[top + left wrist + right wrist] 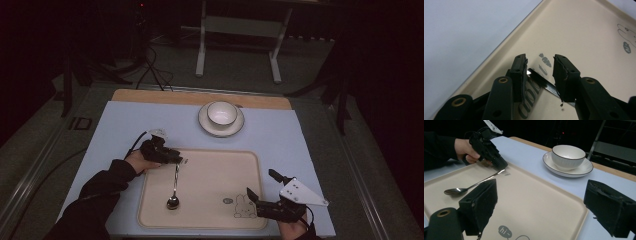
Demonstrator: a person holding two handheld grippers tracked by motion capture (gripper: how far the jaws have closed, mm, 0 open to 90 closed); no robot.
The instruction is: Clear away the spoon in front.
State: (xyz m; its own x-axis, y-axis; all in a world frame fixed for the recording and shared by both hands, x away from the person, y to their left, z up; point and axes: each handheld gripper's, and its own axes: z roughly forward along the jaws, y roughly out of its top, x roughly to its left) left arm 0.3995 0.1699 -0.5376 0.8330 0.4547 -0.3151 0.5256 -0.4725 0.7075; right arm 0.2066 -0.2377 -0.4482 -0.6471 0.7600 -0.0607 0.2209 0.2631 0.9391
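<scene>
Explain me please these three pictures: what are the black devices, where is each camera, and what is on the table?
A person holds a two-jaw tool in each hand. One camera looks down from above; the others ride on each tool, looking along its black jaws. On the blue mat lies a cream tray with a spoon on it; behind stands a white bowl on a saucer. The left tool is at the spoon's handle end: the handle lies between its jaws, which stand apart and do not seem to press it. The right tool is open and holds nothing.

We see a shiny metal spoon (174, 186) lying flat on the beige tray (210, 210), bowl end nearest us, handle tip between the left claw (181, 160) jaws.
</scene>
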